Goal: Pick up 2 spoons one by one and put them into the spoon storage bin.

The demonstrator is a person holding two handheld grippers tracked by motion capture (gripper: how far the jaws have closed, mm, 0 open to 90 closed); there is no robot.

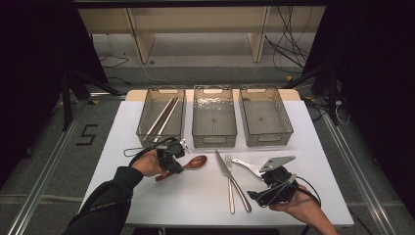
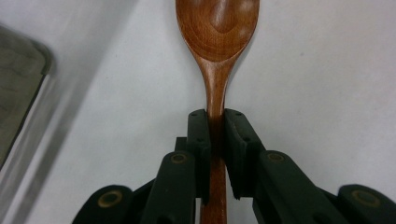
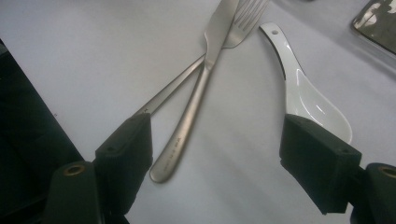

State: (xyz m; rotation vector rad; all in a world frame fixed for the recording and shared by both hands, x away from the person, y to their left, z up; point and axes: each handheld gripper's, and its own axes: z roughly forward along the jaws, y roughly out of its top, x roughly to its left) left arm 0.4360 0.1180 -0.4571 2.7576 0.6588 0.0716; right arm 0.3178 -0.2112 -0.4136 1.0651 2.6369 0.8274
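Note:
A brown wooden spoon [image 1: 193,162] lies on the white table [image 1: 195,196], left of centre. My left gripper [image 1: 171,159] is shut on its handle. In the left gripper view the pads [image 2: 201,135] press the handle from both sides, with the spoon bowl [image 2: 217,28] beyond the tips. My right gripper [image 1: 258,187] stands open near the front right. Its jaws [image 3: 215,144] are spread wide above the table with nothing held. One jaw is by the end of the knife [image 3: 196,93]. The other is over the bowl of a white ceramic spoon [image 3: 303,93].
A steel knife [image 1: 226,169] and fork [image 1: 230,186] lie crossed at mid-table, with the white spoon [image 1: 246,165] to their right. Three clear bins stand at the back: the left bin [image 1: 144,122] holds chopsticks [image 1: 164,117]; the middle bin [image 1: 214,142] and right bin [image 1: 266,142] look bare.

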